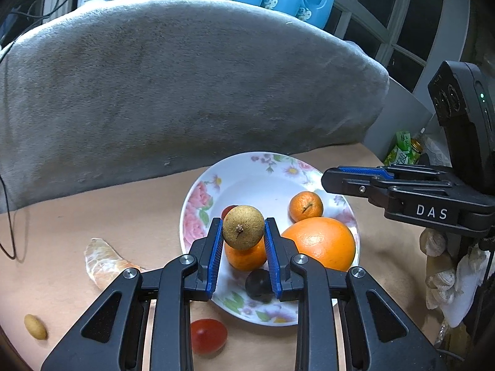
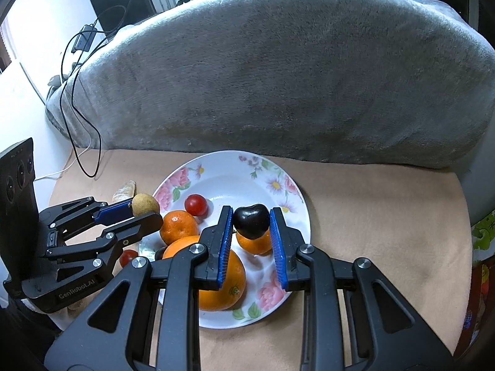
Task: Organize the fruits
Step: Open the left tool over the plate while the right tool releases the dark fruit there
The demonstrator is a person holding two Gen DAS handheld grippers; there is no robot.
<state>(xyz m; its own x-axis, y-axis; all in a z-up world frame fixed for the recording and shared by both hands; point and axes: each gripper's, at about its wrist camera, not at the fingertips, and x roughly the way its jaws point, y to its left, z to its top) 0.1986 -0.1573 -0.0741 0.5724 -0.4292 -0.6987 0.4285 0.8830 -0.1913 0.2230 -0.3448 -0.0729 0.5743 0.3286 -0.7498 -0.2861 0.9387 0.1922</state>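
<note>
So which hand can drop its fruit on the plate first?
Probably the right. The right gripper holds the dark cherry over the plate, near a bare white patch. The left gripper holds the brown fruit out by the plate's rim, beside the fruits already there.

R gripper (image 2: 251, 216) clamped a dark cherry (image 2: 250, 220) above the floral plate (image 2: 278, 185). L gripper (image 2: 145, 208) pinched a brown longan (image 2: 145, 203) by the plate's left rim. Plate held a big orange (image 2: 230, 275), two small mandarins and a cherry tomato (image 2: 195, 204).
</note>
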